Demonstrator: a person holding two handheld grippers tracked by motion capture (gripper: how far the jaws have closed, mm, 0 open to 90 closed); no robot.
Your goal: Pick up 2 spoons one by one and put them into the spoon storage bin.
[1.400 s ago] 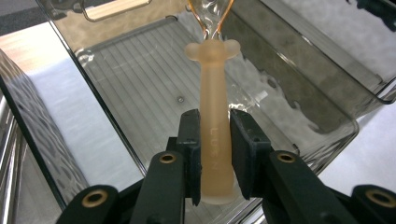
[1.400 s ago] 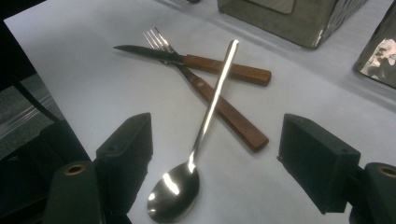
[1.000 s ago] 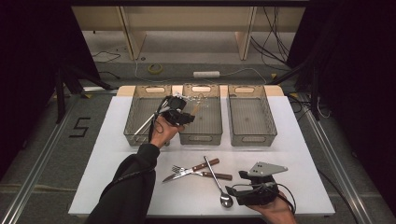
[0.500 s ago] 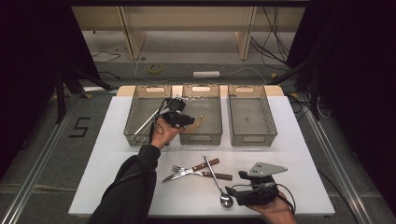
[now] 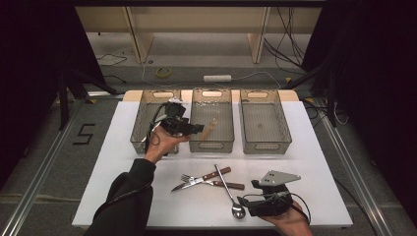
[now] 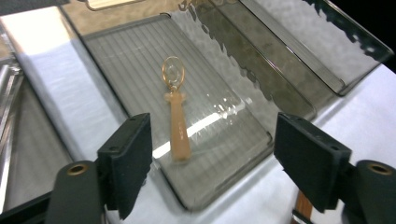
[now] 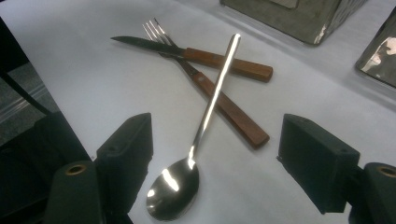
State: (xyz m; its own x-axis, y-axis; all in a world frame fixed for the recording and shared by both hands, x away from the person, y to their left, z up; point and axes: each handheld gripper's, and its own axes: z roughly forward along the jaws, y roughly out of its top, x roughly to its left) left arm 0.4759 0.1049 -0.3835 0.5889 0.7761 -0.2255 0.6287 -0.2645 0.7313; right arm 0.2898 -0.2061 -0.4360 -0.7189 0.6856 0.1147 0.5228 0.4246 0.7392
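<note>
Wooden spoon (image 6: 176, 112) is seen lengthwise in middle bin (image 5: 212, 142), bowl twd far wall; L gripper (image 5: 195, 129) jaws wide apart, R gripper (image 7: 215, 154) too.

- Setting: laboratory recording station.
- White counter (image 5: 118, 167) enclosed by black curtains (image 5: 39, 59).
- Bare concrete floor (image 5: 44, 162) with taped numeral "5" (image 5: 83, 133).
- Loose cables (image 5: 290, 29) and power strip (image 5: 218, 77) behind.

Bright tabletop, dark surroundings, tray glare
</note>
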